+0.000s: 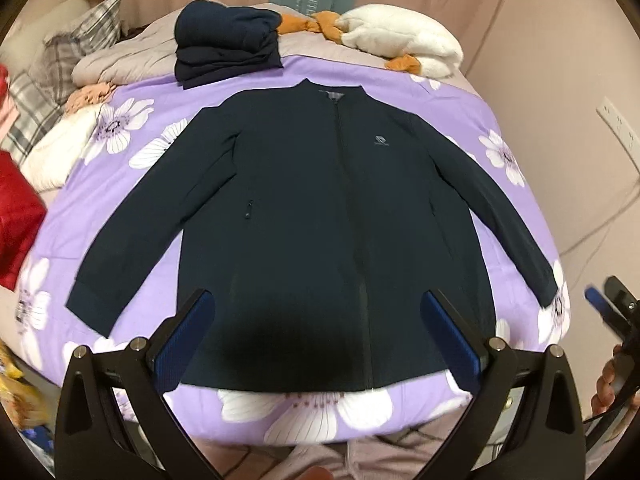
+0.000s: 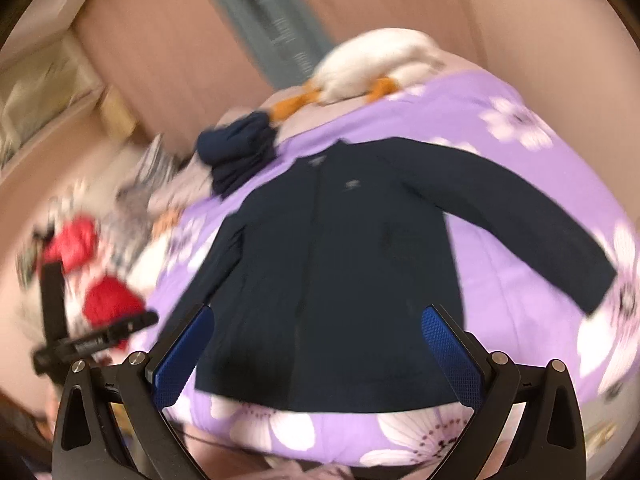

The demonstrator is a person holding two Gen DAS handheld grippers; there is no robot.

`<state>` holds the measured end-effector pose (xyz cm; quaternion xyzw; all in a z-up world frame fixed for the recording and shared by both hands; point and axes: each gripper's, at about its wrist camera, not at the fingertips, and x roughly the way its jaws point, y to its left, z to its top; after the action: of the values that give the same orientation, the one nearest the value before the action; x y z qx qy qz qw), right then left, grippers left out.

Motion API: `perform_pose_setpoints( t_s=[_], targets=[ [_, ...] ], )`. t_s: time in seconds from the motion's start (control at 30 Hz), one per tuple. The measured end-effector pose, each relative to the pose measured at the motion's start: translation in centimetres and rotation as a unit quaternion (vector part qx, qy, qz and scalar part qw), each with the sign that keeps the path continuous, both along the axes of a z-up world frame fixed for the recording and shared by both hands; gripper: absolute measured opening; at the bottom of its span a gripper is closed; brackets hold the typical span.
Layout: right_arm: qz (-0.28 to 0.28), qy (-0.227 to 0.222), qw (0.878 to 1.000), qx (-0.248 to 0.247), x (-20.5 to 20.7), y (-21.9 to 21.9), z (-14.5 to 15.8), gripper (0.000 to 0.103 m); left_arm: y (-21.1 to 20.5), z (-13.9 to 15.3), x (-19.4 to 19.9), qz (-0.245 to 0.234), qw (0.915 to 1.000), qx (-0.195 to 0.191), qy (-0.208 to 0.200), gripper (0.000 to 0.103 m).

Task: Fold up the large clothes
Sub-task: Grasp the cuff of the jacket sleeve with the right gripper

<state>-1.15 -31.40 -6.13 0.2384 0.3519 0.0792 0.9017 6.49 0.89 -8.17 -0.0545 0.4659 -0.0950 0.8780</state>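
Two grippers hover spread wide with nothing between their blue pads: the left gripper over the hem, the right gripper likewise. No container shows. Beyond them, the navy zip jacket lies face up and flat on the purple floral bedspread, sleeves angled outward, zipper closed. Farther back sit folded navy clothes and a white plush goose.

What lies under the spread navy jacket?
The navy jacket lies flat on a purple floral bedspread, which shows all around it. Whatever is directly beneath the jacket's body is covered and cannot be seen.
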Motion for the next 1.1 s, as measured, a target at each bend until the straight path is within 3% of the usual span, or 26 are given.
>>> perform_pose_setpoints(
  t_s=[0.07, 0.17, 0.33, 0.53, 0.7, 0.83, 0.97, 1.1],
  targets=[
    [-0.043, -0.006, 0.999, 0.032, -0.5, -2.9, -0.9, 0.103, 0.2, -0.9, 0.5, 0.001, 0.9997, -0.022, -0.003, 0.103],
    [-0.126, -0.033, 0.988, 0.077, -2.4, -8.7, -3.2, 0.103, 0.6, -2.4, 0.9, -0.017, 0.9952, -0.095, 0.015, 0.103],
    [-0.209, -0.025, 0.970, 0.119, -4.7, -14.3, -7.3, 0.103, -0.2, -3.8, 1.3, -0.038, 0.9893, -0.139, 0.022, 0.103],
    [-0.243, -0.010, 0.952, 0.187, -6.1, -18.2, -12.7, 0.103, -0.4, -4.5, 1.4, -0.061, 0.9793, -0.191, 0.025, 0.103],
    [-0.266, 0.006, 0.948, 0.173, -5.6, -19.5, -14.8, 0.103, -0.6, -5.3, 2.2, -0.057, 0.9767, -0.204, 0.036, 0.103],
    [-0.261, 0.011, 0.951, 0.164, -4.1, -20.9, -15.8, 0.103, -0.8, -6.0, 2.9, -0.038, 0.9806, -0.186, 0.047, 0.103],
    [-0.251, 0.025, 0.955, 0.157, -1.7, -22.2, -16.7, 0.103, -0.5, -6.0, 3.1, -0.020, 0.9845, -0.172, 0.028, 0.103],
    [-0.254, 0.022, 0.955, 0.149, -0.9, -23.3, -17.4, 0.103, -0.5, -6.0, 3.5, -0.022, 0.9817, -0.187, 0.027, 0.103]
  ],
)
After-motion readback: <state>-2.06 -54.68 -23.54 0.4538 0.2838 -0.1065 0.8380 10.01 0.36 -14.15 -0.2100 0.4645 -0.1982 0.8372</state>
